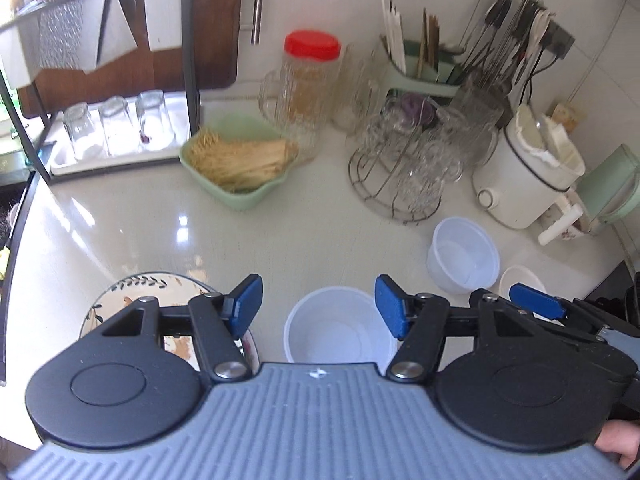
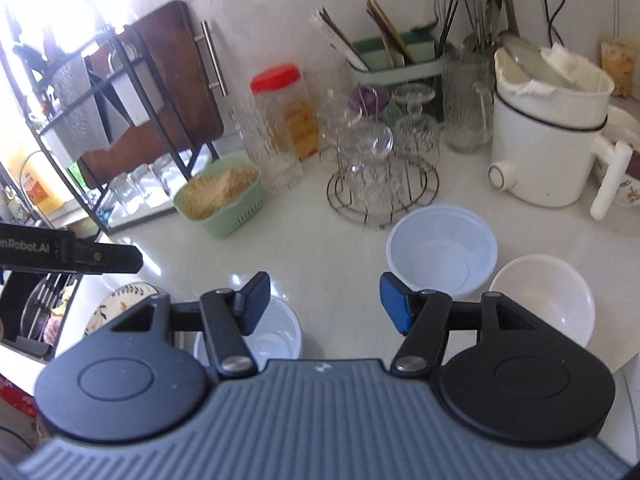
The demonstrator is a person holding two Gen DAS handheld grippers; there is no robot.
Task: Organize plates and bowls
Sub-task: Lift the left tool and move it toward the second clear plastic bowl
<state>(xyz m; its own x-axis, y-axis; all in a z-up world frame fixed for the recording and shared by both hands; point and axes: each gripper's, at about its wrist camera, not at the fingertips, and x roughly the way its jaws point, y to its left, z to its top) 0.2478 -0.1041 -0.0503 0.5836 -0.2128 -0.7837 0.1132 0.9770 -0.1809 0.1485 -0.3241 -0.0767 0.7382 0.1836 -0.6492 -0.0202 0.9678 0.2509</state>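
Note:
My left gripper (image 1: pixel 318 308) hangs open above the pale counter, nothing between its blue pads. Below the gap stands a white plastic bowl (image 1: pixel 340 332). A leaf-patterned plate (image 1: pixel 136 288) lies partly hidden under its left finger. Farther right stand a deeper white plastic bowl (image 1: pixel 464 256) and a white ceramic bowl (image 1: pixel 520 276), with one blue finger (image 1: pixel 536 302) of the right gripper beside them. My right gripper (image 2: pixel 324 300) is open and empty too. The deep plastic bowl (image 2: pixel 444 248) and ceramic bowl (image 2: pixel 544 296) sit just beyond its right finger; the other plastic bowl (image 2: pixel 276 332) and the plate (image 2: pixel 120 300) lie at its left.
Along the back stand a green basket of dry strands (image 1: pixel 240 160), a red-lidded jar (image 1: pixel 312 76), a wire rack of glass cups (image 1: pixel 404 164), a white cooker pot (image 1: pixel 528 176) and a utensil holder (image 1: pixel 420 68). A black shelf frame (image 1: pixel 188 40) holds glasses at the left.

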